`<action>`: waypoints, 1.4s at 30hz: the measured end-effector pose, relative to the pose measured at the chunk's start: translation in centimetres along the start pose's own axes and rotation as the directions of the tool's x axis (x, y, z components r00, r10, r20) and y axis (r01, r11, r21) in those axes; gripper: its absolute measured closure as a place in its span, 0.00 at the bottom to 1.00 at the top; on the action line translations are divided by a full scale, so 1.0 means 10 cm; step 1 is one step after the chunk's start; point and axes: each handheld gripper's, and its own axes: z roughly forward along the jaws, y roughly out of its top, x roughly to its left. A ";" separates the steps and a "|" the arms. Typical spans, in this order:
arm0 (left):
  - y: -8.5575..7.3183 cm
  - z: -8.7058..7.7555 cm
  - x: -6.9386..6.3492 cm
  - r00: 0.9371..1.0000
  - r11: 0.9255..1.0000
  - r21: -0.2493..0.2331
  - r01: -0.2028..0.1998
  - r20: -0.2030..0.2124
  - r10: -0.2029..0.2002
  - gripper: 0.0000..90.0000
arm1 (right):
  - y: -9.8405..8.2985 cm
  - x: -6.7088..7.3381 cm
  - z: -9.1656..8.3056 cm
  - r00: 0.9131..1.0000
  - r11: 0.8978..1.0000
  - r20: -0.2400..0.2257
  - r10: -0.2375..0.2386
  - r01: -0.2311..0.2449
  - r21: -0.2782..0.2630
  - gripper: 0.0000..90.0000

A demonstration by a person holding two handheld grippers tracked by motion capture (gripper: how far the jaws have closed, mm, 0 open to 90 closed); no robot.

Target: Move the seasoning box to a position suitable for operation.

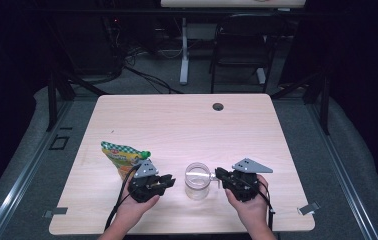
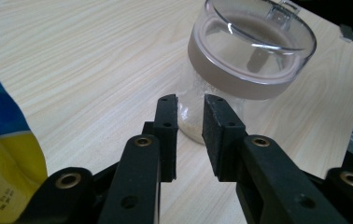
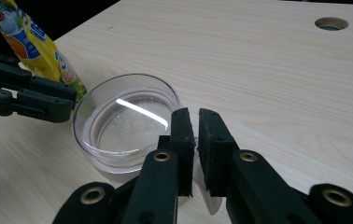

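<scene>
A clear jar (image 1: pixel 197 180) with a wide see-through lid stands near the table's front edge, between my two grippers. My right gripper (image 1: pixel 218 175) is shut on the jar's thin clear handle; in the right gripper view the pads (image 3: pixel 195 123) press together at the jar's rim (image 3: pixel 123 123). My left gripper (image 1: pixel 169 181) points at the jar from the left. Its jaws (image 2: pixel 191 119) stand a narrow gap apart, just short of the jar's lower body (image 2: pixel 251 51), with nothing between them. A yellow and green spouted pouch (image 1: pixel 122 156) lies behind the left gripper.
The pale wooden table (image 1: pixel 177 125) has a cable hole (image 1: pixel 218 106) at its far side. Metal clips sit at its front corners (image 1: pixel 307 208). A dark chair (image 1: pixel 242 45) and a desk leg stand beyond the table.
</scene>
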 end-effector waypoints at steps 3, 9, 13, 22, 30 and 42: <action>0.00 0.02 -0.01 1.000 1.000 -0.006 0.005 0.001 -0.005 0.87 | -0.01 0.00 0.02 1.000 1.000 -0.005 0.008 -0.008 0.003 0.95; 0.01 0.05 -0.04 1.000 1.000 0.004 -0.001 0.014 0.001 0.90 | -0.02 -0.02 0.05 1.000 1.000 -0.010 0.013 -0.012 0.008 0.93; 0.02 0.08 -0.06 1.000 1.000 0.007 0.001 0.026 -0.001 0.93 | -0.03 -0.04 0.04 0.999 0.999 -0.021 0.032 -0.032 0.000 0.93; 0.05 0.12 -0.11 0.999 1.000 0.015 -0.021 0.047 0.020 0.99 | -0.04 -0.06 0.04 0.998 0.999 -0.038 0.042 -0.042 -0.002 0.94; 0.06 0.15 -0.13 0.998 0.999 0.018 -0.031 0.053 0.030 0.99 | -0.05 -0.06 0.03 0.998 0.999 -0.041 0.044 -0.045 -0.003 0.95; 0.08 0.20 -0.16 0.997 0.999 0.024 -0.044 0.066 0.043 0.99 | -0.06 -0.06 0.03 0.998 0.999 -0.044 0.051 -0.051 -0.009 0.95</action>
